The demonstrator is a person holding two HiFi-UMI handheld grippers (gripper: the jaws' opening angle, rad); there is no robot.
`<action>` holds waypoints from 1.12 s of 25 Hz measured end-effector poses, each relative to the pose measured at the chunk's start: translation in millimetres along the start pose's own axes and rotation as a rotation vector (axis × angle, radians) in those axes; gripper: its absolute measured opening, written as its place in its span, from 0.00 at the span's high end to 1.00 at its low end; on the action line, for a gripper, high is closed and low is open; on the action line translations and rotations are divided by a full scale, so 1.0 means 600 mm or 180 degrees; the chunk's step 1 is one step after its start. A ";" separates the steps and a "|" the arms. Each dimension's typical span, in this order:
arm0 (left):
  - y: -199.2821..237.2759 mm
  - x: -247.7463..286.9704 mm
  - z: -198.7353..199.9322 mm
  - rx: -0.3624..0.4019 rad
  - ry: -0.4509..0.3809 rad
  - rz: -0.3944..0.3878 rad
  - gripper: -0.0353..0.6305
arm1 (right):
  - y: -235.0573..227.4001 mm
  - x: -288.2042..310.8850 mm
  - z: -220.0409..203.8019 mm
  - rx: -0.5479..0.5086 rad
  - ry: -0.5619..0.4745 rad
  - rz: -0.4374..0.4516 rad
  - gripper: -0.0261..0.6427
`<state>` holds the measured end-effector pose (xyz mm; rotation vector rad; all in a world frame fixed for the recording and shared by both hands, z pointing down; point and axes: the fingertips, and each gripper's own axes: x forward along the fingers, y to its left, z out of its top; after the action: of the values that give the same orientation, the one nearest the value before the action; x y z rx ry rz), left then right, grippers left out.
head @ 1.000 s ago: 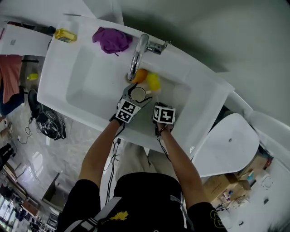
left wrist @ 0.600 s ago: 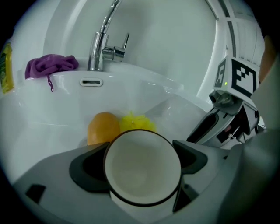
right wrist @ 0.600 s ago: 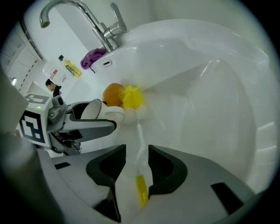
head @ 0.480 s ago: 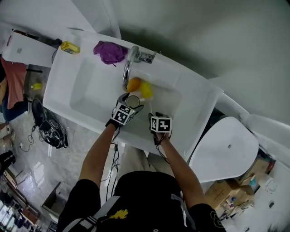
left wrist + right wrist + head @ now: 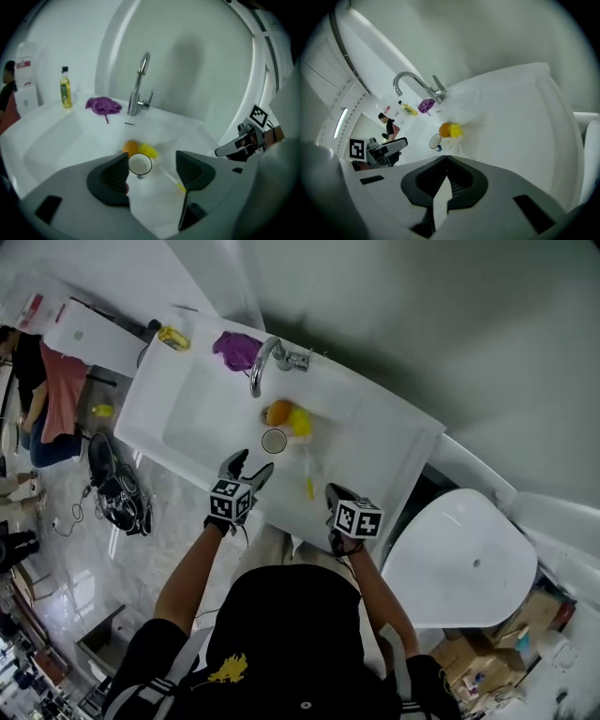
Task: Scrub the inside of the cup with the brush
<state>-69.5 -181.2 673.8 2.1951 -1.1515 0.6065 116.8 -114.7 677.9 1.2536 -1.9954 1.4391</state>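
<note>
Both grippers have lifted out of the basin and drawn back toward the near rim since the earlier frames, when they were down at the cup and brush. On the left gripper (image 5: 249, 465) the fingers (image 5: 112, 176) are released and have just been closing a little, with nothing between them; the cup only shows beyond the gap, well apart. On the right gripper (image 5: 446, 161) the fingers (image 5: 461, 180) are clenched together on nothing. Further out, the cup (image 5: 274, 440) stands upright in the sink (image 5: 197, 418), mouth up. The brush (image 5: 305, 456) lies just right of it, yellow head at the far end and handle running toward the near rim. With both tools let go, this round of scrubbing looks finished or broken off. Counted: one cup, one brush, one orange thing (image 5: 277, 412) touching the brush head on its left, one faucet (image 5: 267, 362), one purple cloth (image 5: 236, 348) and one yellow bottle (image 5: 173, 337) on the far-left ledge, and two grippers.
</note>
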 end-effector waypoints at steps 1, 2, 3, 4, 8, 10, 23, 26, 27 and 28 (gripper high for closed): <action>-0.011 -0.033 0.008 -0.0031 -0.0126 0.0127 0.52 | 0.006 -0.023 -0.003 -0.0012 -0.0029 0.0081 0.92; -0.018 -0.062 0.019 -0.0041 -0.0249 0.0244 0.62 | 0.012 -0.044 0.002 -0.0036 -0.0088 0.0161 0.92; -0.024 -0.087 0.035 -0.0031 -0.0370 0.0341 0.68 | 0.020 -0.063 0.013 -0.0071 -0.0171 0.0233 0.92; -0.029 -0.110 0.052 -0.0010 -0.0488 0.0424 0.74 | 0.030 -0.079 0.024 -0.0112 -0.0266 0.0290 0.92; -0.058 -0.205 0.087 0.0021 -0.0806 0.0508 0.92 | 0.108 -0.118 0.046 -0.0344 -0.0583 0.0417 0.92; -0.084 -0.252 0.081 0.0017 -0.0876 0.0343 0.92 | 0.161 -0.129 0.040 -0.0481 -0.0687 0.0445 0.92; -0.055 -0.595 -0.180 -0.0475 -0.1227 0.0363 0.92 | 0.430 -0.228 -0.224 -0.1266 -0.1115 0.0151 0.92; -0.076 -0.639 -0.194 -0.0421 -0.1330 0.0347 0.92 | 0.455 -0.271 -0.250 -0.1428 -0.1274 0.0096 0.92; -0.084 -0.643 -0.192 -0.0346 -0.1356 0.0333 0.92 | 0.460 -0.288 -0.249 -0.1461 -0.1368 0.0103 0.92; -0.093 -0.642 -0.190 -0.0259 -0.1363 0.0322 0.92 | 0.461 -0.306 -0.246 -0.1499 -0.1472 0.0103 0.92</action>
<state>-238.3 144.1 500.4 2.2686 -1.4798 0.1224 -41.7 119.6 450.3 1.4172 -2.4636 0.6511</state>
